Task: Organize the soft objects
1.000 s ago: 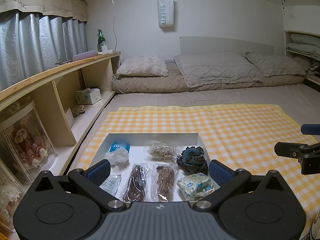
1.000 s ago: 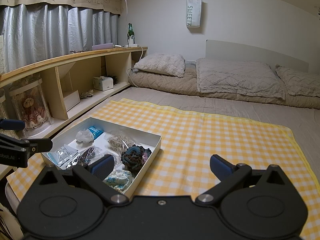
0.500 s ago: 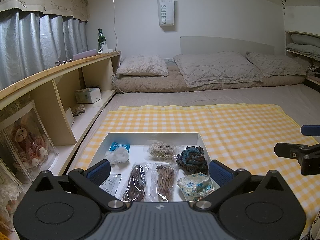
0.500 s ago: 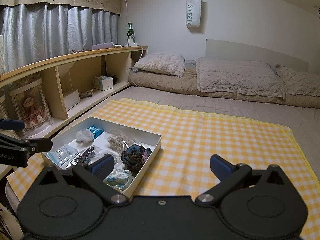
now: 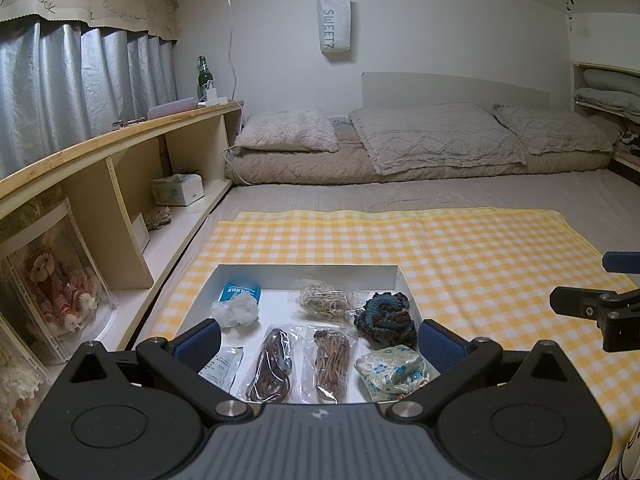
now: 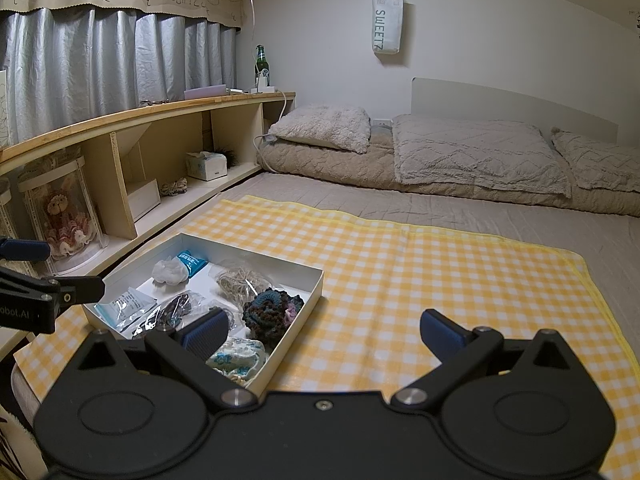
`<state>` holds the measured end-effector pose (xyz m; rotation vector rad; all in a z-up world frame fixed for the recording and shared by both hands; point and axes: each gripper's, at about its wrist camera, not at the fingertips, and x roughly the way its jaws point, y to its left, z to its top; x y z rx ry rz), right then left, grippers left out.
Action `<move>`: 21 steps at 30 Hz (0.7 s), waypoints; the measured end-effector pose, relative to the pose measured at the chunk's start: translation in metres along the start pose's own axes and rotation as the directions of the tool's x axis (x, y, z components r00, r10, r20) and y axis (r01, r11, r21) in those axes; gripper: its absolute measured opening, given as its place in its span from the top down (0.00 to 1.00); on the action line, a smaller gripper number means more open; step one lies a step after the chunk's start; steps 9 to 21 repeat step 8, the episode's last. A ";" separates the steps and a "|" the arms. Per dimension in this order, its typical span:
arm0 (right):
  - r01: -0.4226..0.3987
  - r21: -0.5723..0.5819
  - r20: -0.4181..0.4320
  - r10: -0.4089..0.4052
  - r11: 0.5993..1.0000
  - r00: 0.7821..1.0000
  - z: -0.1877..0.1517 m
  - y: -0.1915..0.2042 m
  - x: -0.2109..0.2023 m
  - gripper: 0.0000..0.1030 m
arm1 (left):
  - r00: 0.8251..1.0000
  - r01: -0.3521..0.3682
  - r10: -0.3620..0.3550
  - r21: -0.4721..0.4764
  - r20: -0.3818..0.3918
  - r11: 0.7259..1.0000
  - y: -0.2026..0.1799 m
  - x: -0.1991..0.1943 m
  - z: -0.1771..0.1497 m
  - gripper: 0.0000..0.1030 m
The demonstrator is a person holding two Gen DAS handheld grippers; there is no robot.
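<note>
A white shallow box [image 5: 308,271] [image 6: 312,292] sits on the yellow checked cloth [image 5: 440,248] [image 6: 420,264]. In it lie a white fluffy ball [image 5: 234,312], a blue packet [image 5: 240,291], bagged beige string [image 5: 324,300], a dark crocheted piece [image 5: 386,316] [image 6: 272,312], two bagged cords [image 5: 274,364], a floral pouch [image 5: 390,372] [image 6: 238,356] and a flat white sachet [image 5: 222,368]. My left gripper [image 5: 318,342] is open and empty, above the box's near edge. My right gripper [image 6: 324,332] is open and empty, over the cloth beside the box's right side.
A wooden shelf unit [image 5: 120,184] runs along the left with a tissue box [image 5: 178,189] and a boxed doll [image 5: 52,280]. Pillows [image 5: 436,136] and a folded quilt lie at the far end of the bed. A bottle [image 5: 205,78] stands on the shelf top.
</note>
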<state>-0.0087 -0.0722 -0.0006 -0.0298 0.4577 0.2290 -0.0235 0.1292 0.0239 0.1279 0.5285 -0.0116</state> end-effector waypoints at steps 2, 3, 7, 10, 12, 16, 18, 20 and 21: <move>0.000 0.000 0.000 0.000 1.000 1.000 0.000 0.000 0.000 0.00 | 1.000 0.001 -0.001 -0.001 0.000 1.000 0.000 0.000 0.000 0.00; 0.000 0.001 0.000 0.000 1.000 1.000 -0.001 0.000 0.000 0.00 | 1.000 0.001 -0.001 0.000 0.000 1.000 0.000 0.000 0.000 0.00; 0.000 0.000 0.000 0.000 1.000 1.000 0.000 0.000 0.000 0.00 | 1.000 -0.003 0.003 -0.004 -0.001 1.000 0.002 0.000 -0.002 0.00; 0.000 0.000 0.000 0.000 1.000 1.000 -0.001 0.000 0.000 0.00 | 1.000 -0.003 0.003 -0.003 0.000 1.000 0.002 0.000 -0.003 0.00; 0.000 0.000 0.000 0.000 1.000 1.000 -0.001 0.000 0.000 0.00 | 1.000 -0.003 0.003 -0.003 0.000 1.000 0.002 0.000 -0.003 0.00; 0.000 0.000 0.000 0.000 1.000 1.000 -0.001 0.000 0.000 0.00 | 1.000 -0.003 0.003 -0.003 0.000 1.000 0.002 0.000 -0.003 0.00; 0.000 0.000 0.000 0.000 1.000 1.000 -0.001 0.000 0.000 0.00 | 1.000 -0.003 0.003 -0.003 0.000 1.000 0.002 0.000 -0.003 0.00; 0.000 0.000 0.000 0.000 1.000 1.000 -0.001 0.000 0.000 0.00 | 1.000 -0.003 0.003 -0.003 0.000 1.000 0.002 0.000 -0.003 0.00; 0.000 0.000 0.000 0.000 1.000 1.000 -0.001 0.000 0.000 0.00 | 1.000 -0.003 0.003 -0.003 0.000 1.000 0.002 0.000 -0.003 0.00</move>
